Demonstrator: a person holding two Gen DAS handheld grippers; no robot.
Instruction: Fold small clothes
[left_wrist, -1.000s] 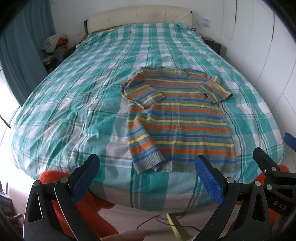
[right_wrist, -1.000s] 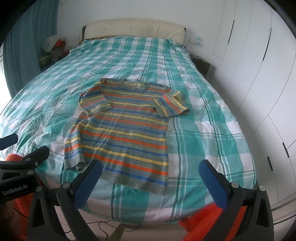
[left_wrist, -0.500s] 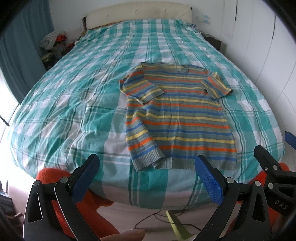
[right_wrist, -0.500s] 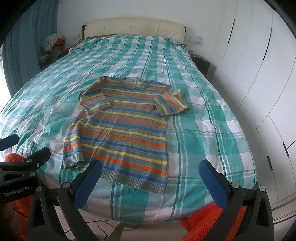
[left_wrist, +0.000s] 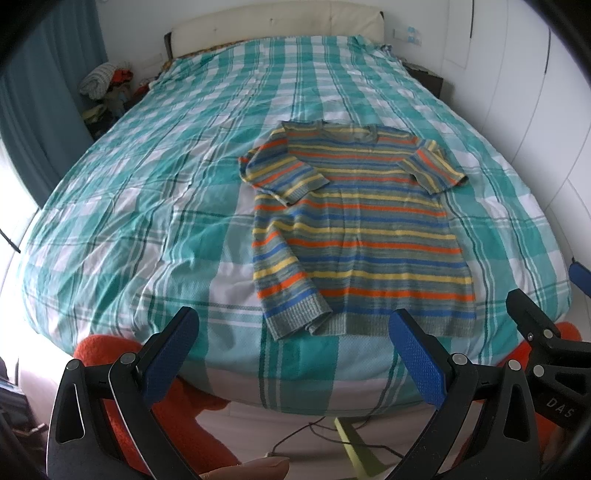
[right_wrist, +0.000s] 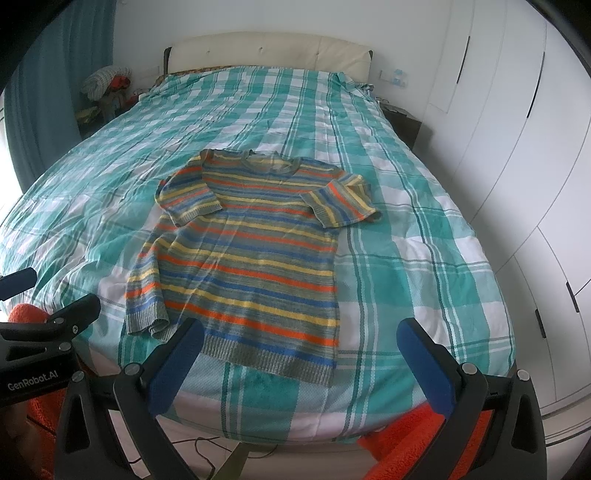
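Observation:
A small striped sweater (left_wrist: 362, 229) in orange, yellow, blue and grey lies flat on the bed near its foot, collar toward the headboard. It also shows in the right wrist view (right_wrist: 251, 258). Its left side is folded over the body, the left sleeve (left_wrist: 284, 177) lying across the chest. The right sleeve (right_wrist: 343, 201) lies spread out. My left gripper (left_wrist: 295, 350) is open and empty, just short of the hem. My right gripper (right_wrist: 303, 358) is open and empty above the hem's right end.
The bed (left_wrist: 147, 206) carries a teal and white checked cover and has a cream headboard (right_wrist: 266, 51). White wardrobe doors (right_wrist: 517, 147) run along the right. Clutter (left_wrist: 103, 85) sits at the far left beside a blue curtain. Orange fabric (right_wrist: 402, 439) lies below the bed's foot.
Both grippers have drawn slightly closer to the bed's foot and tilted down a little. The sweater has not moved. Both stay open.

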